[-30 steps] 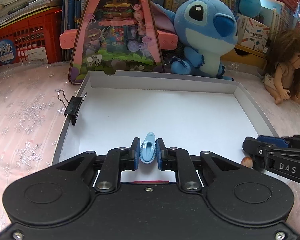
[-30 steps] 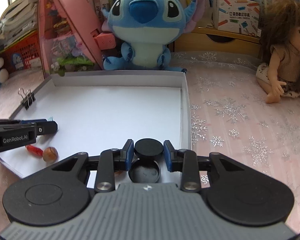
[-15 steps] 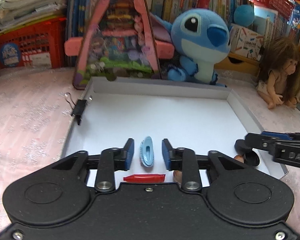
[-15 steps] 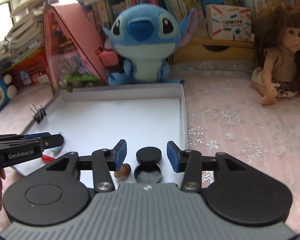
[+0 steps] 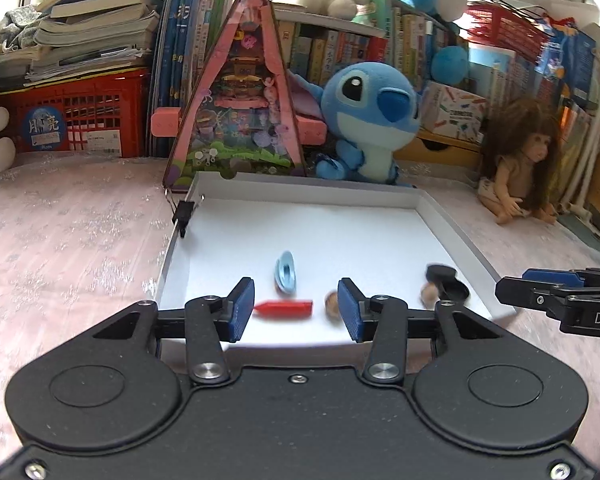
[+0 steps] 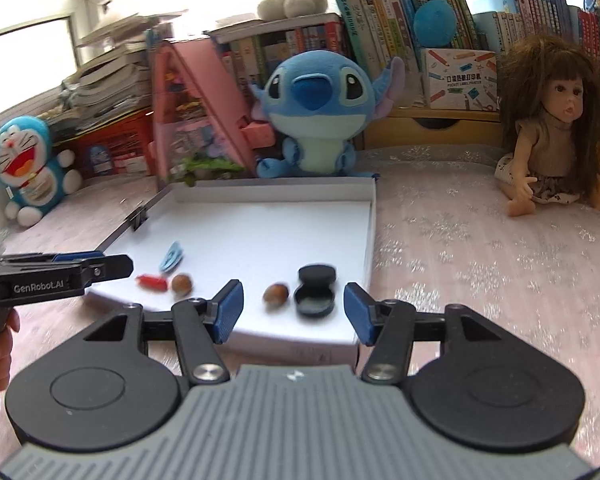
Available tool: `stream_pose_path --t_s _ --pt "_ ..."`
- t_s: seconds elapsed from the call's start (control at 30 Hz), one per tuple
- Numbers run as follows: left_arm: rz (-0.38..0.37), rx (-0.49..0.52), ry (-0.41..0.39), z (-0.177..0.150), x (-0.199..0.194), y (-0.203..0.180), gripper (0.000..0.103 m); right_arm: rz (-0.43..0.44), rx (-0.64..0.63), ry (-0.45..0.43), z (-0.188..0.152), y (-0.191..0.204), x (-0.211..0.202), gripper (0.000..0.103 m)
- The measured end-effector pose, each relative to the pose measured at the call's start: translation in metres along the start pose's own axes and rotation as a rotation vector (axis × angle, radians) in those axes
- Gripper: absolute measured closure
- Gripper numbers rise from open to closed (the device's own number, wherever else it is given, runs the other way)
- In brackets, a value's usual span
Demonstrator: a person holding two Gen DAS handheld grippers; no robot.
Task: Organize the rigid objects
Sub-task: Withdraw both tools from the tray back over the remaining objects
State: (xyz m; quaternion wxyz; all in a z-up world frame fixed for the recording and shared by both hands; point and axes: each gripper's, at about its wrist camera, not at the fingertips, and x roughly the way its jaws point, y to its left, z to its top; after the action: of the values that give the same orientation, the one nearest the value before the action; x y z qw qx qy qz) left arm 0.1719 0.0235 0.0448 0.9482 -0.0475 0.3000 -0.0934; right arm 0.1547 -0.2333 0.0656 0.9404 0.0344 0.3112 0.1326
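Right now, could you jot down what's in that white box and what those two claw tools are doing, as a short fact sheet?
container: white tray
inside tray: blue clip; red piece; two nuts; open black round case
on tray's left wall: black binder clip
left gripper: open, holding nothing
right gripper: open, holding nothing
behind tray: blue plush; doll

blue clip (image 5: 286,272), red piece (image 5: 287,309), two nuts (image 6: 276,293) and open black case (image 6: 315,291) lie in white tray (image 5: 452,224).

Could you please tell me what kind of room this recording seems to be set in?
Probably a child's bedroom or playroom: a Stitch plush, a doll and crammed bookshelves stand behind the white tray.
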Motion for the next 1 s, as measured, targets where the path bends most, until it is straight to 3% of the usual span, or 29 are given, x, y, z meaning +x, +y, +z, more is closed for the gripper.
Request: stream_pose_path --t_s 0.67,1.0 --pt "-0.086 0.121 0.006 -0.083 -0.082 -0.014 0.055 0.077 -0.098 -0.022 -0.077 0.033 -0.057 0.026" --pt "-0.095 0.162 0.021 -0.111 -0.097 -0.014 0.055 0.05 -0.176 -0.035 -0.097 0.047 -0.065 0.024"
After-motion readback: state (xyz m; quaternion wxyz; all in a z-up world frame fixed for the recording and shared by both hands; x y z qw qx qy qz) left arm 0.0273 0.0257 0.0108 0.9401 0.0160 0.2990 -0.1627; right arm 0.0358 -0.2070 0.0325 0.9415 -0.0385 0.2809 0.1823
